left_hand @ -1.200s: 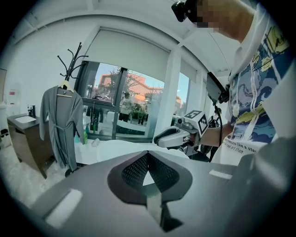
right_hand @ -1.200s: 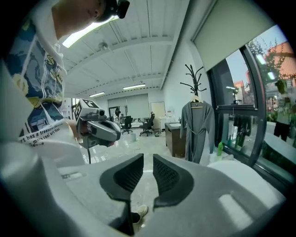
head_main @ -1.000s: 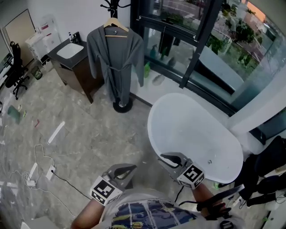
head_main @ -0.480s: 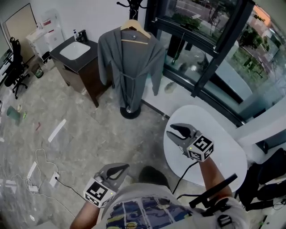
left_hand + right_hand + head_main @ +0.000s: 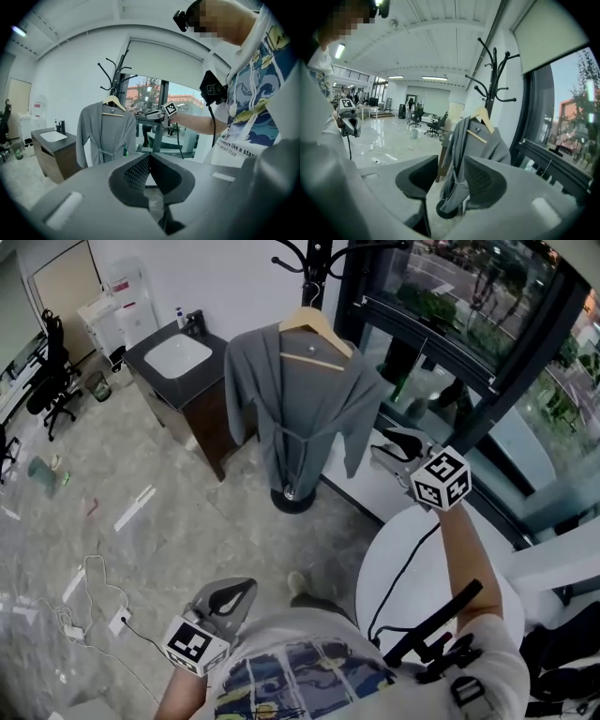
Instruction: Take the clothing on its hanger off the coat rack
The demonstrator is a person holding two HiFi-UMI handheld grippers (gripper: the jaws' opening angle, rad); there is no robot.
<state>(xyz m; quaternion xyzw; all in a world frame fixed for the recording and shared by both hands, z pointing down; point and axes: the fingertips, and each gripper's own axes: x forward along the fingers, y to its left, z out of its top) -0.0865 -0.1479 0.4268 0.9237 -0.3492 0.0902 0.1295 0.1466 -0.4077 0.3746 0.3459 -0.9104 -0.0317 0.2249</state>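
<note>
A grey robe (image 5: 305,404) hangs on a wooden hanger (image 5: 317,329) from the black coat rack (image 5: 314,263). My right gripper (image 5: 392,450) is raised just right of the robe's sleeve and apart from it. Its jaws have just been opening and hold nothing. In the right gripper view the robe (image 5: 476,145) and hanger (image 5: 484,123) show beyond the open right gripper (image 5: 449,176). My left gripper (image 5: 242,591) stays low by my body, shut and empty. The left gripper view shows the left gripper (image 5: 150,159) with pads together and the robe (image 5: 101,133) far ahead.
A dark vanity with a white sink (image 5: 178,357) stands left of the rack. The rack's round base (image 5: 292,499) rests on the floor. A white round table (image 5: 412,568) is under my right arm. Glass windows (image 5: 450,324) lie behind. Cables (image 5: 94,592) trail on the floor at left.
I have come closer to the rack. The right gripper rose from over the white table toward the robe and its jaws opened. The left gripper stayed low.
</note>
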